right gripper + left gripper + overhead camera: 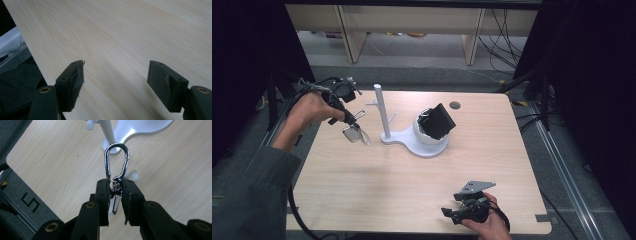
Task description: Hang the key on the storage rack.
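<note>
Left gripper view gives me my best look: my left gripper has its black jaws pinched on the lower end of a shiny silver metal carabiner keyring, whose loop sticks up free beyond the tips. A small metal piece hangs between the jaws below the clip; I think it is a tag, but it is too hidden to say. Beyond the loop stands the white plastic post of a stand, rising from its white flat base on the pale wooden table.

In the high view the left gripper is held above the table's left side, the carabiner keyring dangling from it just left of the white post. On the stand's base sits a white rounded holder with a black boxy object tilted in it.

My right gripper rests near the table's front edge, well apart from the stand. In the right gripper view its jaws stand wide with only bare tabletop between them.
</note>
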Demonstrator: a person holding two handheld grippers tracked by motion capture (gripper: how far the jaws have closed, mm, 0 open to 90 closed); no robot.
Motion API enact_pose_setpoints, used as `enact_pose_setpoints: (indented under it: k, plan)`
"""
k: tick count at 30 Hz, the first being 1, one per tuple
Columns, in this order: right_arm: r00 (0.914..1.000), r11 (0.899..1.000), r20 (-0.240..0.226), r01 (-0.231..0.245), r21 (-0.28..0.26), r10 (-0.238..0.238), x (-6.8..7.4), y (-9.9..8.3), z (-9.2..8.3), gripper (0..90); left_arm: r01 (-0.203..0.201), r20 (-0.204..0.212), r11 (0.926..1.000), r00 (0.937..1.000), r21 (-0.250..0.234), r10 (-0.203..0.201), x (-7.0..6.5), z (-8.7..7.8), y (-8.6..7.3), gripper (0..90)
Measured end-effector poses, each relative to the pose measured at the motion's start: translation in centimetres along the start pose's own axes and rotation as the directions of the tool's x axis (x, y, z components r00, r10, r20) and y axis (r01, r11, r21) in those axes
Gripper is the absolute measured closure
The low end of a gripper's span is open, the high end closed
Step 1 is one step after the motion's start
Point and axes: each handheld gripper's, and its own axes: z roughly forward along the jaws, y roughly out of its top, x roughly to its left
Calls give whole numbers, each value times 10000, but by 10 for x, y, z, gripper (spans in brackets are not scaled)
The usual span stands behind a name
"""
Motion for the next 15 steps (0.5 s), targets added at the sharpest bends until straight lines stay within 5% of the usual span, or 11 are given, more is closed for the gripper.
enact_pose_setpoints:
  k: [15]
  plan:
    - [9999, 9999, -41, 138, 2, -138, 1, 0, 0, 304, 579, -180, 9977, 9981, -352, -585, 13, 7, 20, 751]
